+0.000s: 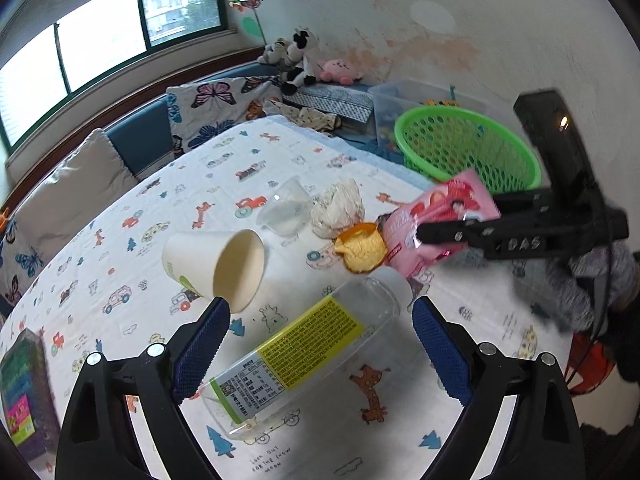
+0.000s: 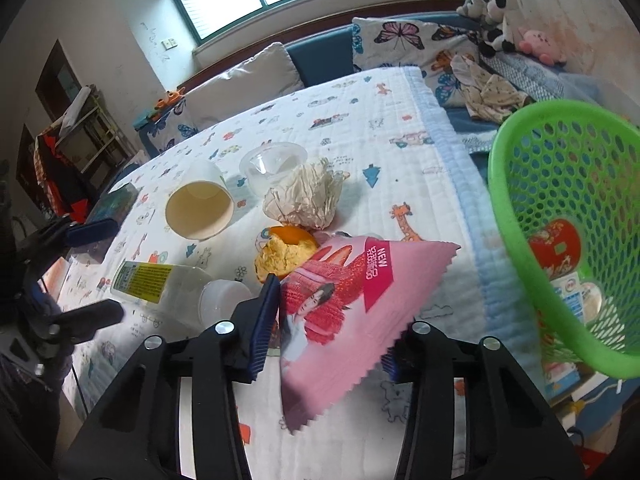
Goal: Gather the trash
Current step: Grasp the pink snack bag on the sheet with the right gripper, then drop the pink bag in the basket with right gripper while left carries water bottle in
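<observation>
A clear plastic bottle with a yellow label lies on its side on the printed cloth, between the fingers of my left gripper. That gripper is open and its pads stand apart from the bottle. My right gripper is shut on a pink snack wrapper, held just above the table beside an orange peel. Seen from the left wrist, the right gripper pinches the wrapper in front of the green basket. A tipped paper cup, a crumpled tissue and a clear plastic cup lie beyond.
The green basket sits at the table's right edge with some packaging inside. A dark box lies at the near left. A sofa with cushions and stuffed toys runs behind the table.
</observation>
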The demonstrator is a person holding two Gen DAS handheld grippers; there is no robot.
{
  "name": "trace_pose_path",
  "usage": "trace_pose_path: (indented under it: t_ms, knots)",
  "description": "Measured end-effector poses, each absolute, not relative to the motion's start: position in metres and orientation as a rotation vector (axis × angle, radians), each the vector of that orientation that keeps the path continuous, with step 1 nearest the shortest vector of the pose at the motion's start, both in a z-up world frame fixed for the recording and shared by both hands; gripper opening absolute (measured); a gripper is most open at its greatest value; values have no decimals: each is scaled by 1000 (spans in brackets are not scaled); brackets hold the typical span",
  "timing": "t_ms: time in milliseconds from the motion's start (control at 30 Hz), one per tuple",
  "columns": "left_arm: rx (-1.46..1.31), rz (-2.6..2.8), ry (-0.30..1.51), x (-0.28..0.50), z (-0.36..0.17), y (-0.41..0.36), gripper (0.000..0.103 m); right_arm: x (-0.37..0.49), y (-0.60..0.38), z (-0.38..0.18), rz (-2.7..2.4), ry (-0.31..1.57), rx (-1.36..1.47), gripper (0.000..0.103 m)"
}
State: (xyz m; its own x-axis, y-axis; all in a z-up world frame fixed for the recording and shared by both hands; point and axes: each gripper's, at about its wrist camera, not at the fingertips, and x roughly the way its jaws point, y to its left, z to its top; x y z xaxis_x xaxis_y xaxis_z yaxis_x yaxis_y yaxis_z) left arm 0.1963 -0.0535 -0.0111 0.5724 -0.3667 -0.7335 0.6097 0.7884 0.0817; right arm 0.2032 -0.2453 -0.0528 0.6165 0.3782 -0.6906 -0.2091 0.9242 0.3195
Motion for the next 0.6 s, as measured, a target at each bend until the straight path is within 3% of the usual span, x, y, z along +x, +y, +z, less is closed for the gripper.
trace_pose_path:
  t_ms: [600]
  knots:
    - [597,-640,796,207,-40,-78,89,174,-281,-13,291,741,209,42]
